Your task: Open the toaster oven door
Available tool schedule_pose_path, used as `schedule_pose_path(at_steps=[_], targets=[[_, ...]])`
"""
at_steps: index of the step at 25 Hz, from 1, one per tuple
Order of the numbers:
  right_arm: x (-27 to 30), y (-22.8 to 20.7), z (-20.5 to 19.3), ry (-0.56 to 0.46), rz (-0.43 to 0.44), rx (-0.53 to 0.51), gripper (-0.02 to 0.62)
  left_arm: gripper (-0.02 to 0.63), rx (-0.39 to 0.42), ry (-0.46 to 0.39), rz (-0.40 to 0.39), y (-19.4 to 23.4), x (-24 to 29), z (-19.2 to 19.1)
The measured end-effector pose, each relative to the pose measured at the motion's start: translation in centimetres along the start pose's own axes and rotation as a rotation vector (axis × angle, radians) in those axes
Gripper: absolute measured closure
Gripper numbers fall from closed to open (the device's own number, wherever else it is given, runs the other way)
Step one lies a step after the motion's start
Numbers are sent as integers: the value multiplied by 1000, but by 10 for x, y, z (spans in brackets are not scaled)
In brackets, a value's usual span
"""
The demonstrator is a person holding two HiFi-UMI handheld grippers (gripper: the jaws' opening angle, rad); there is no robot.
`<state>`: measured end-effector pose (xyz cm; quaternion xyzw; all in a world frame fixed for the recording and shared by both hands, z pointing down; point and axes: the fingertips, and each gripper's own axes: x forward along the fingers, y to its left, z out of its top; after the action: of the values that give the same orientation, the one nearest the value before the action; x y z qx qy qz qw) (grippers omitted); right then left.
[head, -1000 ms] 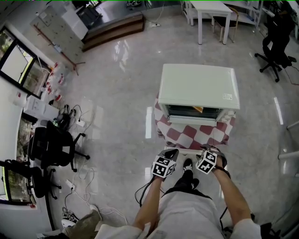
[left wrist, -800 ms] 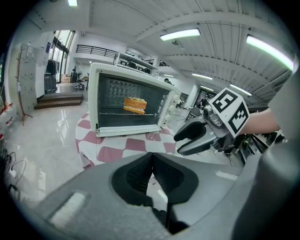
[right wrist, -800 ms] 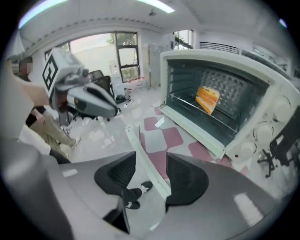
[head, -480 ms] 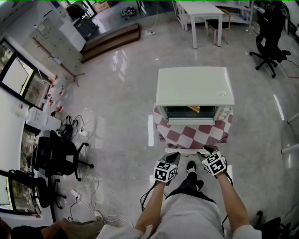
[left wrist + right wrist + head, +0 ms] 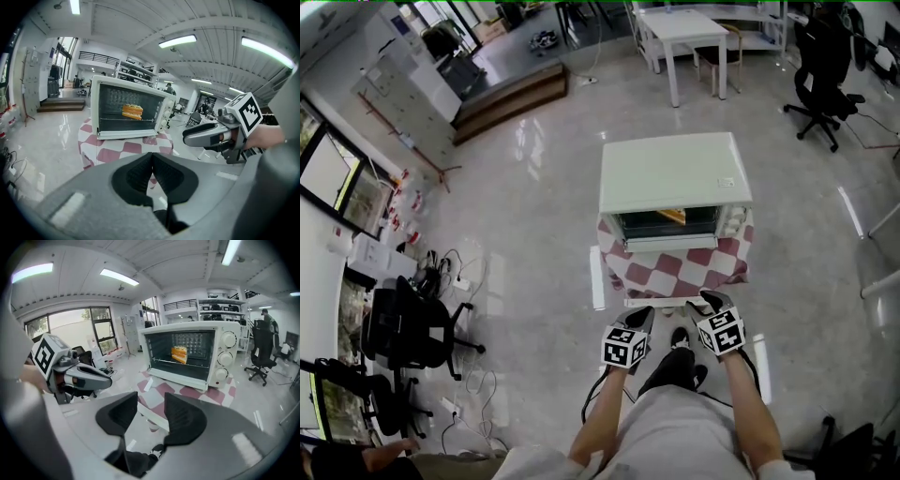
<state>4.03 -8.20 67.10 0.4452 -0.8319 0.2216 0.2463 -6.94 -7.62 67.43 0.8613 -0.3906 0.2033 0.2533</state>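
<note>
The white toaster oven [image 5: 675, 173] stands on a small table under a red-and-white checked cloth [image 5: 675, 267]. Its glass door [image 5: 667, 223] is shut, and an orange piece of food [image 5: 178, 354] lies on the rack inside. Three knobs [image 5: 228, 341] sit to the right of the door. Both grippers hang in front of the table, well short of the oven. My left gripper [image 5: 639, 317] is shut with nothing in it [image 5: 151, 161]. My right gripper [image 5: 705, 302] is open; its jaws have just been closing, and nothing is between them [image 5: 151, 406].
A white table with a chair [image 5: 684, 28] stands far behind the oven, and black office chairs [image 5: 820, 66] at the back right. A black chair [image 5: 403, 328], cables [image 5: 450, 272] and shelves line the left wall. A low wooden step [image 5: 511, 94] is at the back left.
The right gripper has rolled, turning its marker cube, and both grippers have come up a little. The oven sits higher and further left in the head view.
</note>
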Motion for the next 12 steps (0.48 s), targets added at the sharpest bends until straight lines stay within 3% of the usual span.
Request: schedule_pose_path(at_steps=[8,12], targets=[[-31,-12,0,-132,-107,164,420,604,27,-25,-6,-10,2,17],[-34,-14,-8,-135,-110,168,427,604,26,-39,-11,-12,3,22]])
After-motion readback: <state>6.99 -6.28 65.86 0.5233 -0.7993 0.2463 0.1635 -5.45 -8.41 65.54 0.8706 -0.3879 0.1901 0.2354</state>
